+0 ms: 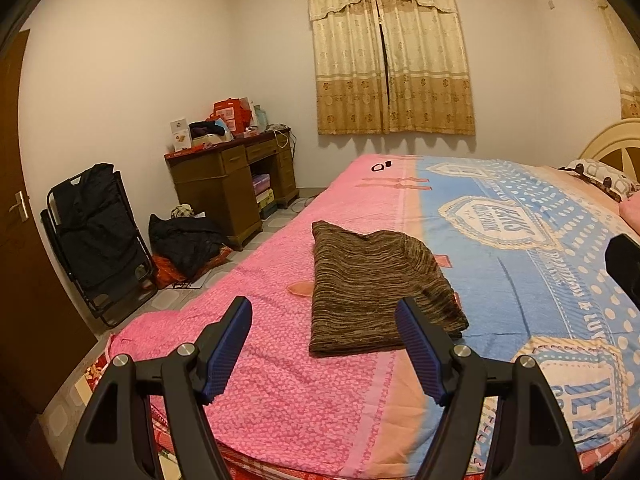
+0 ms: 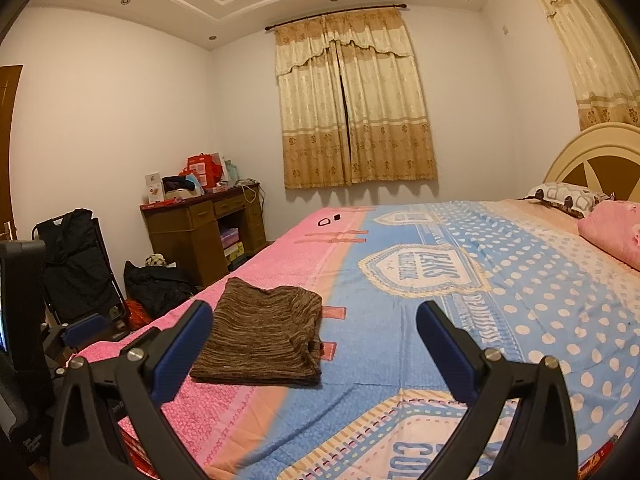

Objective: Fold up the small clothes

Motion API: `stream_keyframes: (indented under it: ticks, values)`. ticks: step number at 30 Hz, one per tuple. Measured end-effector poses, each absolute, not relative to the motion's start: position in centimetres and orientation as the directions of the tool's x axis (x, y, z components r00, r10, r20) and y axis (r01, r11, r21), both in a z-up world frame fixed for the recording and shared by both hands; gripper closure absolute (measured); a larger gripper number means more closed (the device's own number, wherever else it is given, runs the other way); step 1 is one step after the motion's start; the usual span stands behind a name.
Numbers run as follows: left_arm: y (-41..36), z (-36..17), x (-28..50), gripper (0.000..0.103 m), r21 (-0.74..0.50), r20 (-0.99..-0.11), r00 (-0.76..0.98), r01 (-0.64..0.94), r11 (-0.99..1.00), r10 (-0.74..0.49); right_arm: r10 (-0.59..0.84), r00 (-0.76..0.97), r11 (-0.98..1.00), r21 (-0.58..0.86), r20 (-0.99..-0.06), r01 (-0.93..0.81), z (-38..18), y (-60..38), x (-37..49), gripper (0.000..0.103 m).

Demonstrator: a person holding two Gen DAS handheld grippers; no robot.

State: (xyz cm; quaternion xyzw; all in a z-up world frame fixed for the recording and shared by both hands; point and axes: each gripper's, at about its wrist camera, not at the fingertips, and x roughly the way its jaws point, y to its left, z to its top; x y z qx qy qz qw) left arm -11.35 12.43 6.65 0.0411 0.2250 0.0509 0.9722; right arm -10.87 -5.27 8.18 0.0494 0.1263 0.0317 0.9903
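The folded brown garment (image 1: 376, 292) lies on the bed (image 1: 280, 380), long axis running away from both tongs. The left tongs (image 1: 324, 348), spread and empty, hover nearest its near edge; the right tongs (image 2: 316, 352), also spread, hang rightward.

I am seeing bare bedspread (image 2: 460, 240) lying open all around the folded brown garment (image 1: 372, 288), with nothing blocking my reach toward it. Pillows (image 2: 572, 196) are sitting well apart near the headboard, and two small dark items (image 1: 380, 166) are resting at the far pink edge.
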Motion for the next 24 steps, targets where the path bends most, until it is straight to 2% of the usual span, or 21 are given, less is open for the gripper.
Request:
stream_keyframes:
  ticks: [5, 14, 24]
  values:
    - [12.4, 6.7, -11.6, 0.028, 0.102, -0.407, 0.907, -0.076, 0.992, 0.111, 0.075, 0.966, 0.993, 0.106, -0.247, -0.050, 8.2, -5.3, -10.8, 0.000]
    - [12.8, 6.2, -10.8, 0.028, 0.050, -0.460, 0.886, -0.048, 0.998, 0.066, 0.075, 0.965, 0.993, 0.106, -0.250, -0.049, 8.0, -5.3, -10.9, 0.000]
    - [12.7, 6.1, -10.9, 0.028, 0.054, -0.454, 0.889, -0.030, 0.998, 0.051, 0.076, 0.961, 0.992, 0.115, -0.266, -0.046, 7.1, -5.4, -11.1, 0.000]
